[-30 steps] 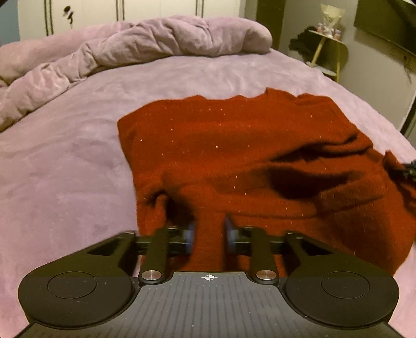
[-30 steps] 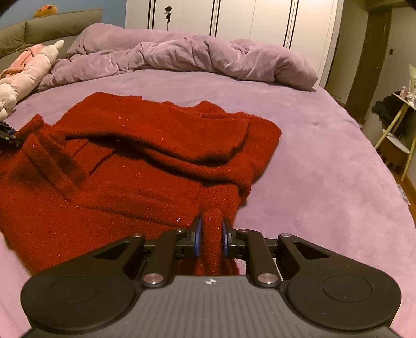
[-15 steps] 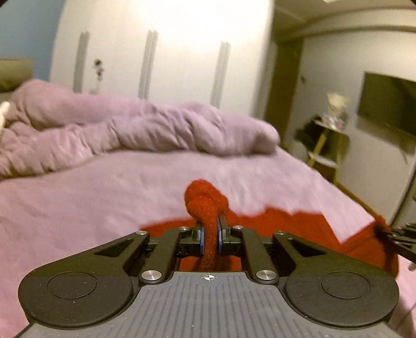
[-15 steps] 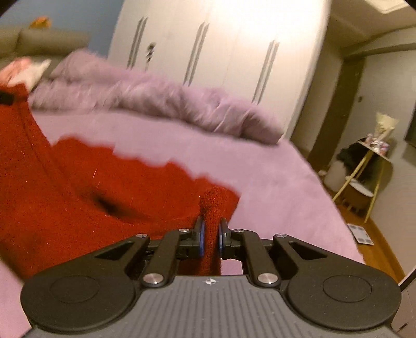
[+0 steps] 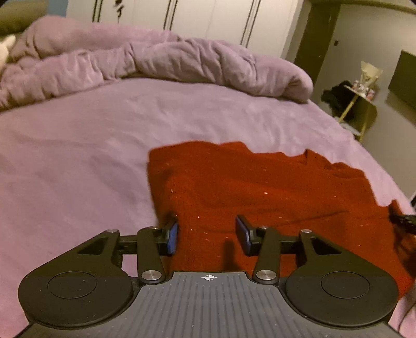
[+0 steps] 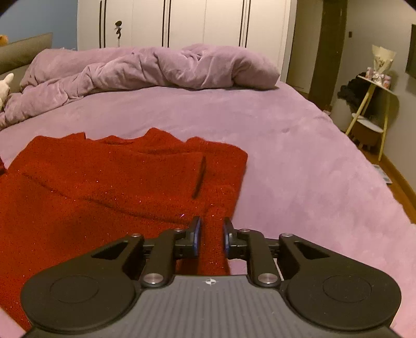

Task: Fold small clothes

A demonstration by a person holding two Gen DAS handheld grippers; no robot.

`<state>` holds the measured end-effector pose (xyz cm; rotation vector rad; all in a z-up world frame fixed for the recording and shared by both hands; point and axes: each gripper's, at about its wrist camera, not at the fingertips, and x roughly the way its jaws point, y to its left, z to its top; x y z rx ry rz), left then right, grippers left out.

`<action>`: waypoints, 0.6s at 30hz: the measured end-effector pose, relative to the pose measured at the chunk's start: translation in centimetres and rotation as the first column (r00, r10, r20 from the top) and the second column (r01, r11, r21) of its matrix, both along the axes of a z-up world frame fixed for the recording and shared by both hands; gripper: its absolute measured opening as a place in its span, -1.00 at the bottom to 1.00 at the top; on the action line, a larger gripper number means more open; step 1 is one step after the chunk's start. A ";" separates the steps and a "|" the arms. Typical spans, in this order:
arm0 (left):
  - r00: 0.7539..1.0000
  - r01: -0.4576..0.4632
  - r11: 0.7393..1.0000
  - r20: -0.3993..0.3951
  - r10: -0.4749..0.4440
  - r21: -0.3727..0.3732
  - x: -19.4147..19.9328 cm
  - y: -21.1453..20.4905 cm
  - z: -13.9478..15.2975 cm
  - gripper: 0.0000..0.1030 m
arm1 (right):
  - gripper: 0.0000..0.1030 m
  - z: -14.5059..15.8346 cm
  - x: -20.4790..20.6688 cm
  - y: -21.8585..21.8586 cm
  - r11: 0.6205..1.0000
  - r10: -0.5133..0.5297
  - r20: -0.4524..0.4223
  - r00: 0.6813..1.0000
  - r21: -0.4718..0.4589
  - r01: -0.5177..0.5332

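Note:
A red knitted sweater (image 5: 260, 197) lies spread on the purple bed, roughly folded, with a sleeve laid across it; it also shows in the right wrist view (image 6: 104, 187). My left gripper (image 5: 206, 235) is open, its jaws standing apart over the sweater's near left edge. My right gripper (image 6: 210, 238) is open too, its jaws a little apart over the sweater's near right edge, the cloth lying loose between them. The right gripper's tip (image 5: 404, 221) shows at the right edge of the left wrist view.
A crumpled purple duvet (image 6: 156, 70) lies across the far end of the bed (image 6: 299, 161). White wardrobes (image 6: 182, 23) stand behind it. A small side table (image 6: 374, 104) with things on it stands right of the bed. A soft toy (image 6: 5, 85) is at far left.
Both grippers held the sweater's edge and lifted it up; now both have come down, opened and let go, and the sweater lies flat on the bed.

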<state>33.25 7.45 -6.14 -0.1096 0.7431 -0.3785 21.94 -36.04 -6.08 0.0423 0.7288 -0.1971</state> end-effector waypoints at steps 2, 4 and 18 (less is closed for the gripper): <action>1.000 0.006 1.000 -0.020 -0.007 -0.012 0.4 -0.1 -0.3 -0.18 | -0.65 -0.2 -0.1 -0.2 0.999 0.001 -0.015 1.000 0.040 0.000; 1.000 0.019 0.999 -0.013 -0.019 0.041 0.5 -0.5 -0.5 -0.76 | -0.64 -0.3 0.7 -0.3 0.999 0.015 -0.034 0.999 0.050 -0.013; 0.946 0.030 0.991 0.324 0.013 -0.128 -3.6 1.8 13.5 -0.79 | -0.85 9.9 -2.9 2.7 0.990 0.079 0.319 0.944 -0.139 -0.036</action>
